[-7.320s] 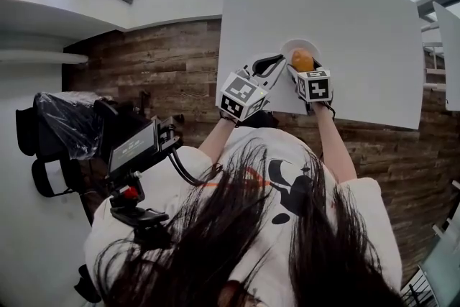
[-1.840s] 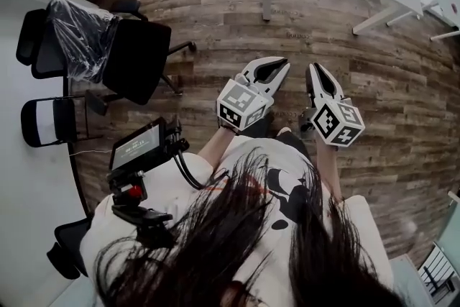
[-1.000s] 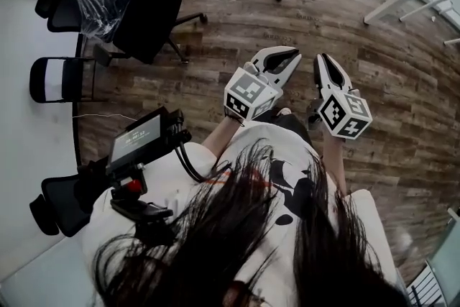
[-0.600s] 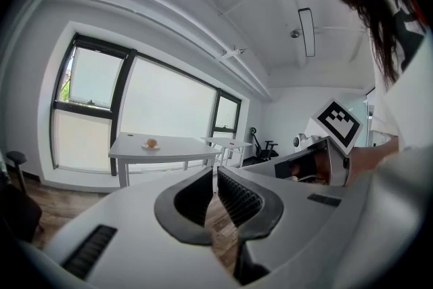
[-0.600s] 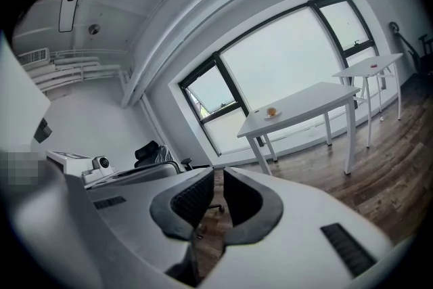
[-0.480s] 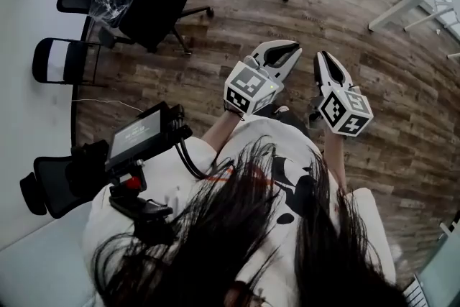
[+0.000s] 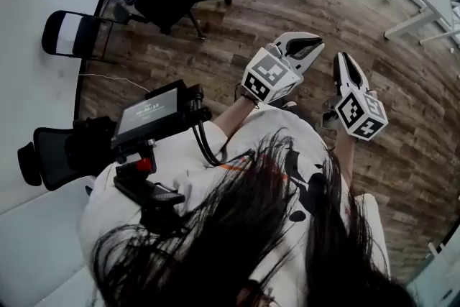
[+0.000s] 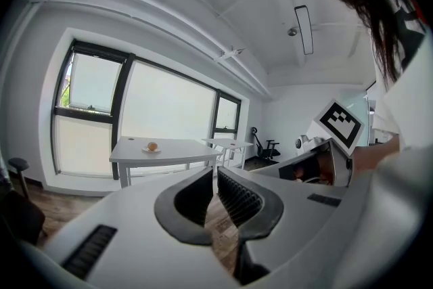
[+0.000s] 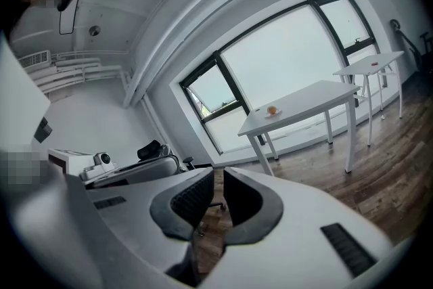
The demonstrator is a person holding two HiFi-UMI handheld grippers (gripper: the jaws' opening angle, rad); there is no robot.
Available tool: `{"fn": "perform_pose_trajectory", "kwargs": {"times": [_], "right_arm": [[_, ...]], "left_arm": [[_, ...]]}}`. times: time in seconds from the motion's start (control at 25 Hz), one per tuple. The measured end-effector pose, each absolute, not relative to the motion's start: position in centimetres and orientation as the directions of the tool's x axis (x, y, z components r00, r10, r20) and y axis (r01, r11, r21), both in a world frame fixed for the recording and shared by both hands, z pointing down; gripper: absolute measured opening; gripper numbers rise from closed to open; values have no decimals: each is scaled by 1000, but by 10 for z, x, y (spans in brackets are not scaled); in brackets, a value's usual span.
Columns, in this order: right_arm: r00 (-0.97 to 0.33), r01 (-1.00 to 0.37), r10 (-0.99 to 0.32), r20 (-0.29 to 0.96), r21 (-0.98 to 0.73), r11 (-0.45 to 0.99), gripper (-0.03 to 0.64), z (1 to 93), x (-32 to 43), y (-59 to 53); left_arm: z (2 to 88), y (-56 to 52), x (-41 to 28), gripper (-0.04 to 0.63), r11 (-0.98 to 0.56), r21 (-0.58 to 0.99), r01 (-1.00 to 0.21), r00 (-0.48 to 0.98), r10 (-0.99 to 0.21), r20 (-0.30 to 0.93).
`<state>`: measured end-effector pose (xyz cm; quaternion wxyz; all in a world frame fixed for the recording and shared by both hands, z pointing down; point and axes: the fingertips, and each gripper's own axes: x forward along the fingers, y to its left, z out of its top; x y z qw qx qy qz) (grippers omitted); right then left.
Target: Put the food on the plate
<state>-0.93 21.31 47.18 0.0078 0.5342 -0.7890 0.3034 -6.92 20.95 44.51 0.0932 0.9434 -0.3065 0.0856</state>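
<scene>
White left gripper point(image 8: 215, 173) and right gripper point(image 9: 218, 172) sit closed, empty; distant food point(image 8: 152, 145) barely discernible.

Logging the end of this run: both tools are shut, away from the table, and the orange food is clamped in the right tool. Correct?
No. The left tool and right tool are shut and away from the white table, but the right one is empty. The right gripper view shows the orange food lying on the plate on that table.
</scene>
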Motion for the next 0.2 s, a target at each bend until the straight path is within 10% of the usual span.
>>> {"fn": "perform_pose_trajectory", "kwargs": {"times": [0.2], "right_arm": [[-404,-855,-849,341,-471,217,52,472,-11,216]], "left_arm": [[444,211,-72,6,-812,122,-571,814,-539,217]]}}
